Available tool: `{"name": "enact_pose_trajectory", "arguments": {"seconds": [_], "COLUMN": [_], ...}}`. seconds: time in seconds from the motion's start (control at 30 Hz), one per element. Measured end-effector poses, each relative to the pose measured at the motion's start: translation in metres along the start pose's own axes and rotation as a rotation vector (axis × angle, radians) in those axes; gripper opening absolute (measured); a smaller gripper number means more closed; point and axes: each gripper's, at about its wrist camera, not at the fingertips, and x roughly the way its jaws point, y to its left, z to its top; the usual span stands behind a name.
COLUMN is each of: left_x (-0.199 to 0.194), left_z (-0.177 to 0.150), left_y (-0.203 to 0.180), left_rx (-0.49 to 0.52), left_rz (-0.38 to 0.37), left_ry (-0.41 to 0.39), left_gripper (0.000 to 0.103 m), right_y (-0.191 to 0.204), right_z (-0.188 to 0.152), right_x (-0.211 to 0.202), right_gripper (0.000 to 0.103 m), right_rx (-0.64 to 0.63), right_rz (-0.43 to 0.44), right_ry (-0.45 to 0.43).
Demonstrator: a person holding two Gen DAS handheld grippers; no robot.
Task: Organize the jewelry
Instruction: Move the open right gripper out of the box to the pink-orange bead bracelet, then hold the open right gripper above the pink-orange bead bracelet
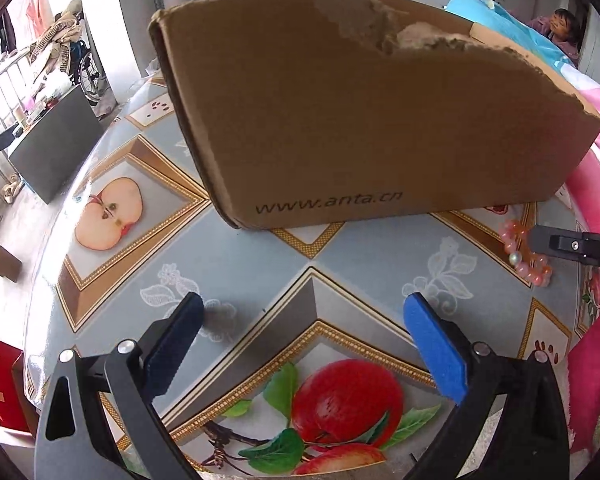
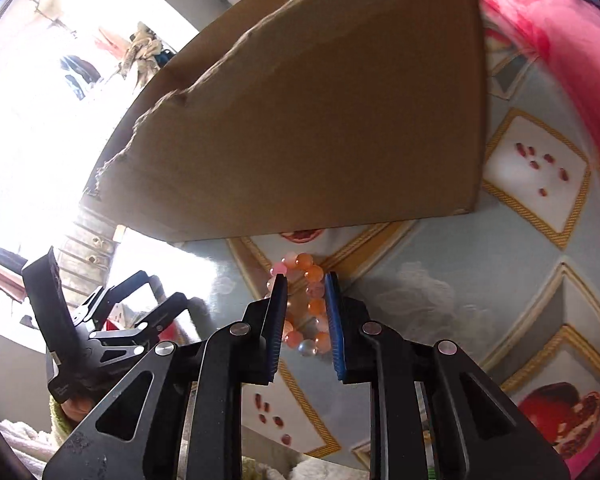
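Left wrist view: left gripper (image 1: 300, 320) has its fingers spread wide w/ nothing between them, hanging over bare fruit-print tablecloth (image 1: 240, 256). Torn cardboard box (image 1: 360, 120) marked www.anta.cn stands just ahead; inside not visible from here. At the far right edge a pink bead bracelet (image 1: 520, 256) lies on the cloth near the box's corner, w/ the right gripper's tip over it.

Right wrist view: right gripper (image 2: 306, 292) is narrow, its fingers straddling one side of the bracelet's loop; beads sit between the pads, but can't tell if they're pinched yet. Bracelet is flat on the cloth just in front of the box wall.

Progress: early, by my read. Bracelet not lifted, not in the box; grab, carry and drop-in all remain. Other jewelry: none in sight.
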Motion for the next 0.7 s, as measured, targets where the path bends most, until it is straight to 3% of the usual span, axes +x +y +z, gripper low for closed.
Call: {"name": "enact_pose_trajectory", "arguments": {"seconds": [0.1,0.2,0.3,0.43,0.7], "left_x": [-0.003,-0.005,-0.006,-0.006,-0.006], "left_z": [-0.003,-0.006,-0.006,-0.004,-0.006], "left_y": [-0.003,-0.003,-0.005,-0.006,-0.006], "left_rx": [-0.004,-0.011,-0.013,-0.024,-0.030], "left_rz": [0.003,0.008,0.010,0.016,0.022], "left_ry": [-0.002,-0.003,-0.004,-0.007,-0.011], "left_gripper": [0.098,0.098,0.099,0.099,0.099], "right_y": [0.016,0.021,0.015,0.004,0.007], "right_z": [-0.004,-0.003,0.006,0.004,0.001], "right_x": [0.008,0.002,-0.005,-0.005,0.005], "right_gripper": [0.021,0.024,0.031,0.047,0.057], "right_rx": [-0.037,-0.061,-0.058,-0.042,-0.043], "right_rz": [0.034,0.010,-0.045,-0.101,-0.087], "right_ry": [0.030,0.006,-0.023,0.000,-0.008]}}
